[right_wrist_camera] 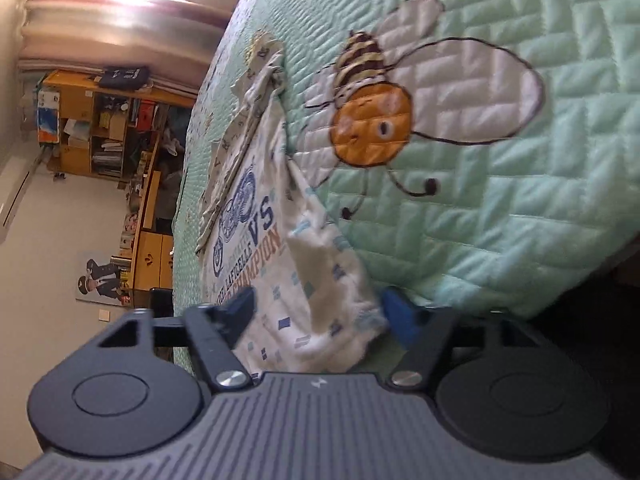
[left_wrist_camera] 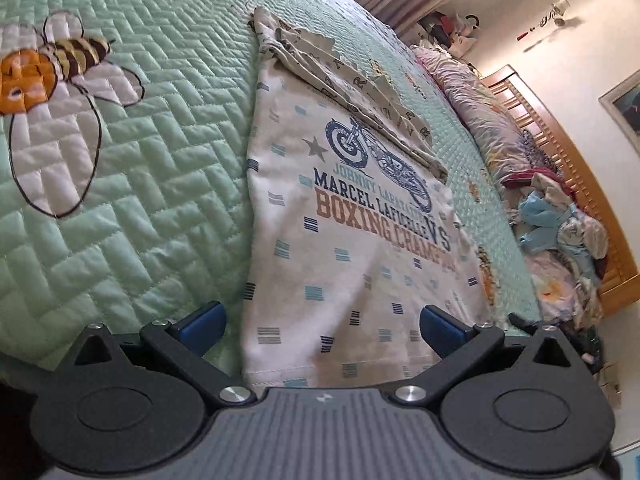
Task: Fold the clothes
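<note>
Two grippers sit at the shirt's (left_wrist_camera: 352, 216) hem on the quilt (left_wrist_camera: 152, 168): left gripper (left_wrist_camera: 322, 326) spread wide, unclenched; right gripper (right_wrist_camera: 320, 312) parted around bunched fabric, not pinching it.

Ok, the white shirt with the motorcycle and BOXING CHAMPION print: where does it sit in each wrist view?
Left wrist: the printed shirt lies centre frame, running from between the open left gripper up the bed.
Right wrist: the same shirt is lower centre, its hem bunched between the open right gripper.
Shared landmark: the bee patch on the green quilt, beside the shirt.
</note>
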A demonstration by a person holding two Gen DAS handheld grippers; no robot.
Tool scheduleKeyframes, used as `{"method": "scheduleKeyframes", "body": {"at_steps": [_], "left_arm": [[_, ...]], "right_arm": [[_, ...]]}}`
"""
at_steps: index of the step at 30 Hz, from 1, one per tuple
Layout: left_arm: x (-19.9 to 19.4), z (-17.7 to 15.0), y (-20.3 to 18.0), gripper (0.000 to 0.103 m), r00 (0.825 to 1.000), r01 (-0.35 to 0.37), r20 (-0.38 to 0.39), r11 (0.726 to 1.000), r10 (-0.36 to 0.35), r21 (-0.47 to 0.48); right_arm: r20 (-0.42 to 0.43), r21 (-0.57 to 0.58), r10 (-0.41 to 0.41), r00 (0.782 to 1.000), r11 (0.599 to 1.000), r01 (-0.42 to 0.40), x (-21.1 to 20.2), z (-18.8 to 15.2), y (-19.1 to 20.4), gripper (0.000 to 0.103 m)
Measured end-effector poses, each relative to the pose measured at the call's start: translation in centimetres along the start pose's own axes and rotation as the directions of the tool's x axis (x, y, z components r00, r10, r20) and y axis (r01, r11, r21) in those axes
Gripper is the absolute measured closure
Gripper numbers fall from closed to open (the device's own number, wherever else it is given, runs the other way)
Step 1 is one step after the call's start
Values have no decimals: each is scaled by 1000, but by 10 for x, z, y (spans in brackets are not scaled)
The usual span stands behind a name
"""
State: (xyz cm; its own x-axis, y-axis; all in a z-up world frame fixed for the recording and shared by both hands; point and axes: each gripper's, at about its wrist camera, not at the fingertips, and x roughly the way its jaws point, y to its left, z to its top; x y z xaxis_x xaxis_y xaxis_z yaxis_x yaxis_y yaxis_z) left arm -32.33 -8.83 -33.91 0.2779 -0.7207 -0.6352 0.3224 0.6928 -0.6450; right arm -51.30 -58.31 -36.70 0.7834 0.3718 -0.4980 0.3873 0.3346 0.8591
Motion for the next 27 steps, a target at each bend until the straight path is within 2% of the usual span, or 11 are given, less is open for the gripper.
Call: {"method": "scheduleKeyframes", "body": {"at_steps": [4,11,14,16,19,21,22,23,24,25,27], "left_arm": [[1,2,7,1,999,38,-6,998,-38,-50],[5,3,10,1,998,62,-5,993,-63,-102],[7,0,16,1,994,103,-8,983,-105,-155],[9,-1,18,1,993,117,-9,977,-120,-179],[11,-3,18,2,993,117,-10,974,-121,-193],[12,-4,19,12,993,117,-10,972,-121,-202],[13,-5,19,27,993,117,-10,971,-121,-207],[14,-6,19,48,993,116,-10,970,-121,-211],[14,-6,19,62,993,116,-11,969,-122,-216],[15,-7,19,91,993,116,-11,968,-122,-221],[20,-12,20,94,991,129,-13,965,-136,-230]], "right_arm": [[19,17,27,999,999,-28,-7,4,-9,43],[-52,-48,20,998,999,-22,11,-1,4,40],[-73,-43,28,997,999,-32,13,-4,5,42],[-87,-38,34,996,999,-37,14,-8,5,49],[-106,-34,17,994,999,-21,19,-16,5,75],[-108,-30,13,994,999,-16,21,-20,6,83],[-106,-29,15,994,999,-18,21,-22,8,83],[-104,-29,19,994,999,-22,21,-24,11,86],[-102,-32,21,995,999,-25,21,-25,14,86],[-100,-36,23,995,999,-26,20,-25,18,87],[-93,-49,31,995,998,-35,19,-26,26,89]]}}
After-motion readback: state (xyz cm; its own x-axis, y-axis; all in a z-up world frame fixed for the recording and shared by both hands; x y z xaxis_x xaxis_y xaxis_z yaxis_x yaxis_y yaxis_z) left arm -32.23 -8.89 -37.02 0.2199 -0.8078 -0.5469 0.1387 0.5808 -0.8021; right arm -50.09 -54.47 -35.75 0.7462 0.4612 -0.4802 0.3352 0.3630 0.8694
